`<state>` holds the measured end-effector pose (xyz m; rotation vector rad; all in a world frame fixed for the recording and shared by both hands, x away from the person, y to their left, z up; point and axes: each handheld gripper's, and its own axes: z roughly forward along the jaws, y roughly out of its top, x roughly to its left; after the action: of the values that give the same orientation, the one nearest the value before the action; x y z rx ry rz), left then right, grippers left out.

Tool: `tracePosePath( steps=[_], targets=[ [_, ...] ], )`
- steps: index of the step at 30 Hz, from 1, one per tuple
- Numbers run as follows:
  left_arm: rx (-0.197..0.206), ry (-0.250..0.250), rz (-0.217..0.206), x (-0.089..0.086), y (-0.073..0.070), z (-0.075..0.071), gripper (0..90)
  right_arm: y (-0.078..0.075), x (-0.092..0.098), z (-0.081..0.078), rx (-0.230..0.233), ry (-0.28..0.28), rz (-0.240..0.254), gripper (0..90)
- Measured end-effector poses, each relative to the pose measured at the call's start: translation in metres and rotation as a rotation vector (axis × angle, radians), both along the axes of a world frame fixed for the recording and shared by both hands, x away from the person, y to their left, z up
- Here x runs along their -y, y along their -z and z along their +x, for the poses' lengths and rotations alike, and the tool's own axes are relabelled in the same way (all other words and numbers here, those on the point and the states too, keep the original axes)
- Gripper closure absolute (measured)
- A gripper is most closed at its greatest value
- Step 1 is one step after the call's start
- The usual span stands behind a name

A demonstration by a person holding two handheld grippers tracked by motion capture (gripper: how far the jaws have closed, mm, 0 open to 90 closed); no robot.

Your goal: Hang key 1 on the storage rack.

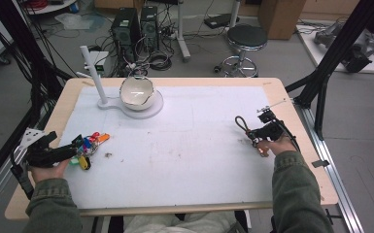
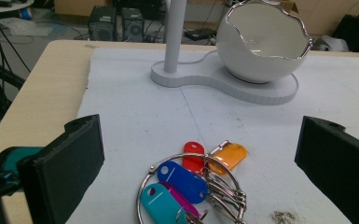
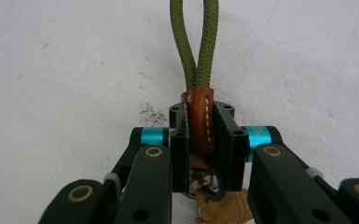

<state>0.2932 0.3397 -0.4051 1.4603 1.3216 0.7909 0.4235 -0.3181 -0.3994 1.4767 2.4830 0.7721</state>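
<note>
The high view hangs above my side of the table [image 1: 291, 194] and looks forward and down over all of it to the floor beyond. The camera on my left gripper [image 1: 46, 153] sits low near the left edge, facing the far edge, close to the key ring [image 2: 191, 186]; both views share the egg-shaped bowl [image 1: 136, 91]. The right gripper view looks steeply down, very near the white mat [image 3: 74, 70].

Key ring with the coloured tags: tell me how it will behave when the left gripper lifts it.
The key ring would probably hang loose: its tags sit on separate small rings and should swing and clink. It looks light. The thin metal hoop may slip between the left gripper's open jaws.
</note>
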Motion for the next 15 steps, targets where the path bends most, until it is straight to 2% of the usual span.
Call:
tracePosePath(
  steps=[6, 12, 15],
  targets=[
    [0.001, -0.002, -0.003, 0.000, 0.000, 0.001, 1.7, -0.008, 0.000, 0.001, 0.010, 0.001, 0.043, 77.5],
    [0.000, 0.002, 0.000, 0.001, 0.000, 0.001, 1.7, -0.019, -0.002, 0.002, 0.021, -0.006, 0.045, 77.5],
    [0.003, -0.001, -0.001, 0.000, 0.000, 0.000, 1.7, -0.026, -0.004, 0.002, 0.032, -0.013, 0.062, 77.5]
  ],
)
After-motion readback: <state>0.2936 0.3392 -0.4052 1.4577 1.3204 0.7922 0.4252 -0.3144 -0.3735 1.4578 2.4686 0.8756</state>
